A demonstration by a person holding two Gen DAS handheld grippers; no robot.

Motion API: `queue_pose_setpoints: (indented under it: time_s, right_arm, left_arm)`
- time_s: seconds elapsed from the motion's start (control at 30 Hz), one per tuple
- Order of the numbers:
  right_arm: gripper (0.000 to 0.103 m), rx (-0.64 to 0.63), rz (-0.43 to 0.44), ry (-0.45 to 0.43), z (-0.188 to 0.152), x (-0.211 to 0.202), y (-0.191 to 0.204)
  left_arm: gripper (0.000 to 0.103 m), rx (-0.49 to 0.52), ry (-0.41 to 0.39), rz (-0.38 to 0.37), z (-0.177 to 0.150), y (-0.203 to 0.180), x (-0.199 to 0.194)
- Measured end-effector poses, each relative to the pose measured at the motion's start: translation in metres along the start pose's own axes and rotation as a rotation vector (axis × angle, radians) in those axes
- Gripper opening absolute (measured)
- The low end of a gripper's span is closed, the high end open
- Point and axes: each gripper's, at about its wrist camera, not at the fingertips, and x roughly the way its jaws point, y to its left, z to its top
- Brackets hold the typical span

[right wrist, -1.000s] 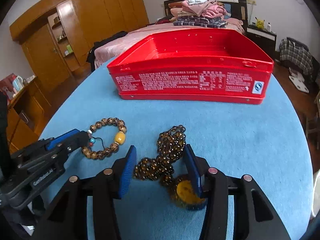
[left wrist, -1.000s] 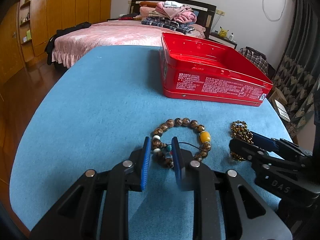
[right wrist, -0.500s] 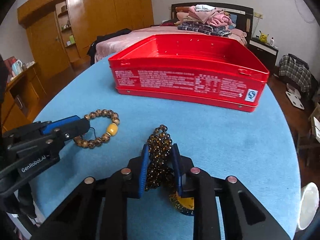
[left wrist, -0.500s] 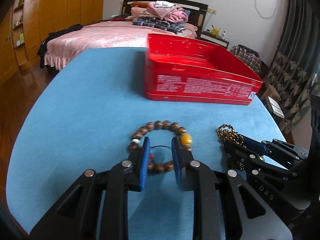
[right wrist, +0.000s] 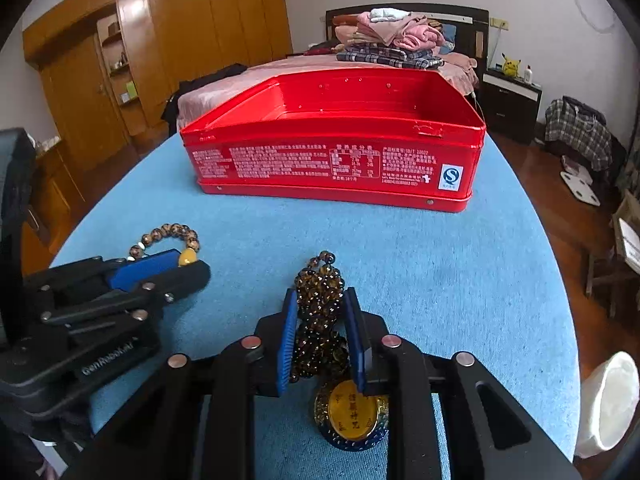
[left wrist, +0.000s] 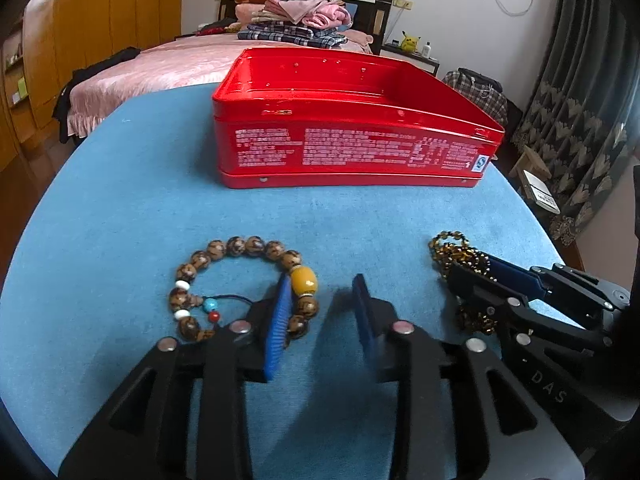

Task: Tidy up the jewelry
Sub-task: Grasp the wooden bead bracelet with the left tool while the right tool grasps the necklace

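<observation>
Under right gripper (right wrist: 320, 334), seemingly gold pendant (right wrist: 352, 416).

The surface (left wrist: 120, 208) wore a matt blue cloth with a short, slightly rough nap. The tin (left wrist: 352, 148) looked like glossy red painted metal, printed in white. The bracelet (left wrist: 244, 288) had mottled brown beads with a dull polish and one smooth amber-yellow bead. The necklace (right wrist: 320, 320) was of small shiny dark-brown beads, its pendant (right wrist: 354, 416) glossy gold. Both tongs, left (left wrist: 320, 312) and right (right wrist: 320, 328), were matt black plastic with ribbed blue pads (left wrist: 278, 332) and small bright metal pins
</observation>
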Motion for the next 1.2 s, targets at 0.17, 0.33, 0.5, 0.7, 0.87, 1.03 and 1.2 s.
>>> queue_pose_setpoints:
  time_s: [0.17,0.33,0.5,0.7,0.87,1.03,1.2]
  right_arm:
    - [0.026,0.004,0.001,-0.002,-0.001,-0.002,-0.001]
    - [0.028,-0.011,-0.014,-0.009,-0.002,-0.002,0.001]
    - [0.028,-0.006,-0.007,-0.011,-0.003,-0.002,0.001]
    - [0.028,0.003,0.003,-0.012,-0.004,-0.002,0.000]
    - [0.029,0.009,0.002,-0.009,-0.004,-0.002,-0.003]
    - [0.035,-0.024,-0.029,-0.009,-0.006,-0.002,0.005]
    - [0.028,-0.018,-0.049,-0.022,-0.007,-0.004,0.005]
  left_arm:
    - [0.043,-0.012,-0.033,-0.015,-0.004,-0.002,-0.006]
    - [0.043,-0.047,-0.081,-0.042,-0.012,0.014,-0.018]
    - [0.043,-0.045,-0.076,-0.038,-0.010,0.018,-0.015]
    - [0.042,-0.009,-0.050,-0.008,-0.009,0.008,-0.007]
    - [0.042,0.021,-0.029,0.037,-0.008,0.002,-0.002]
    - [0.041,-0.012,-0.028,0.012,-0.007,0.009,-0.004]
    - [0.022,-0.014,-0.041,0.077,-0.008,0.006,-0.004]
